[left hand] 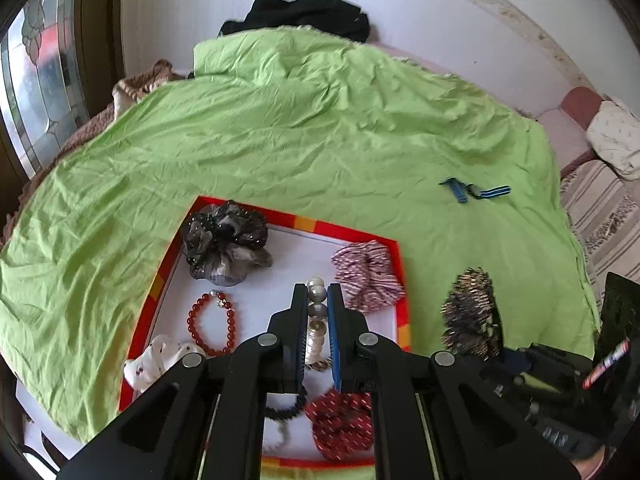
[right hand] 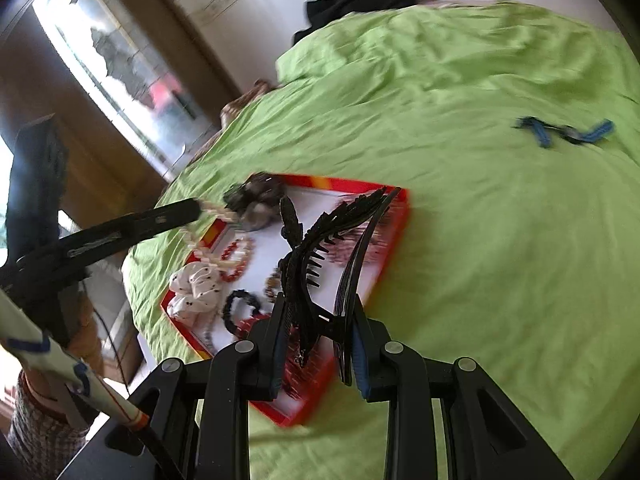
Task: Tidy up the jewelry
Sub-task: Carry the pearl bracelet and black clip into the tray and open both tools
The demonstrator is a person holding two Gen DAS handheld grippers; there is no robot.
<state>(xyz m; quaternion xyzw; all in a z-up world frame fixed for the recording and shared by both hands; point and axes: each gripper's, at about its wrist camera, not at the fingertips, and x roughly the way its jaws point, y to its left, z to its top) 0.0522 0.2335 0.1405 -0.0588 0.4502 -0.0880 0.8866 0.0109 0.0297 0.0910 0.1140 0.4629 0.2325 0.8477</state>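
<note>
A red-rimmed white tray (left hand: 401, 276) lies on a green sheet. It holds a grey-black scrunchie (left hand: 226, 240), a striped scrunchie (left hand: 368, 276), a red bead bracelet (left hand: 212, 325), a white scrunchie (left hand: 158, 360), a red dotted scrunchie (left hand: 344, 424) and a black bead bracelet (left hand: 284, 410). My left gripper (left hand: 318, 296) is shut on a pearl bracelet (left hand: 316, 320) above the tray. My right gripper (right hand: 320, 344) is shut on a large black hair claw (right hand: 320, 240) over the tray's (right hand: 400, 216) near right corner. The claw also shows in the left wrist view (left hand: 472, 312).
A blue striped hair tie (left hand: 472, 192) lies on the green sheet (left hand: 280, 140) to the far right, also in the right wrist view (right hand: 560, 130). Black clothing (left hand: 300, 16) lies at the bed's head. A window (right hand: 120, 80) is at left.
</note>
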